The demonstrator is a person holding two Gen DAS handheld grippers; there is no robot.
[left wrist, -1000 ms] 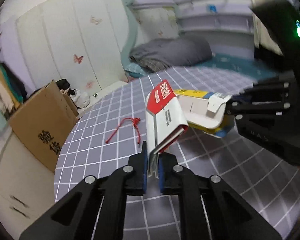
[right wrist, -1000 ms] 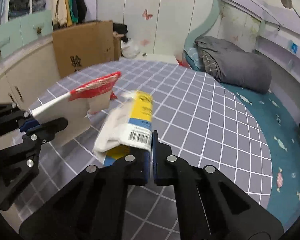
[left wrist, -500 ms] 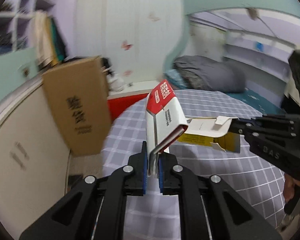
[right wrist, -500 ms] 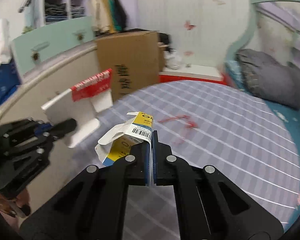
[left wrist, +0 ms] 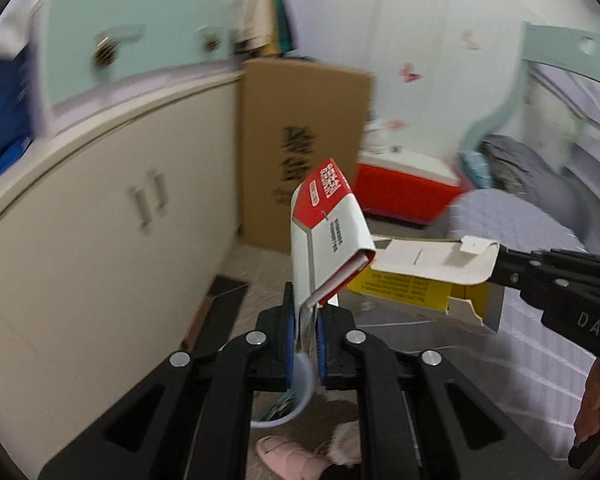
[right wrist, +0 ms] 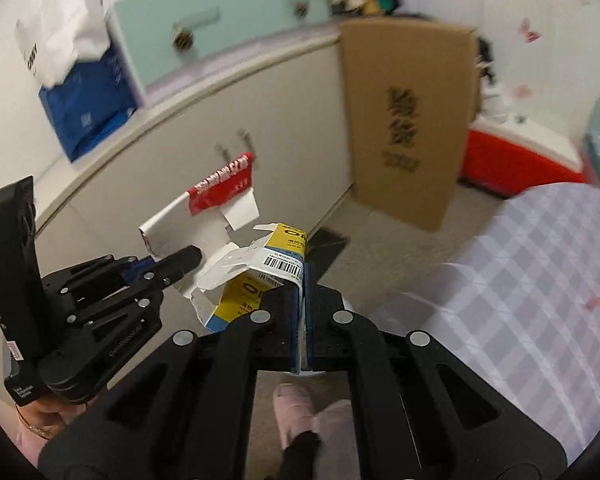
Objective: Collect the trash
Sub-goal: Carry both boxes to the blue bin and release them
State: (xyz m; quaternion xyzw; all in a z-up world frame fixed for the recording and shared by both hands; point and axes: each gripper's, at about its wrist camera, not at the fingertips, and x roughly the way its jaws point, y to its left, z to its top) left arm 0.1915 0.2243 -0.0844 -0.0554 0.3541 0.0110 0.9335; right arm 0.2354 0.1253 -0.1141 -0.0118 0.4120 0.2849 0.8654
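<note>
My left gripper [left wrist: 303, 334] pinches the red-and-white carton [left wrist: 327, 232]; lettering too blurred to read. My right gripper [right wrist: 302, 312] clamps the yellow barcoded carton [right wrist: 260, 280], both over floor. Right casing reads "DAS".

- red-and-white carton [left wrist: 327, 236]: flattened, folded, standing upright, lower edge pinched in left gripper [left wrist: 303, 338], off the table
- yellow box [right wrist: 266, 276]: torn open, white flaps splayed, barcode facing up, clamped in right gripper [right wrist: 302, 312], just beside the carton
</note>
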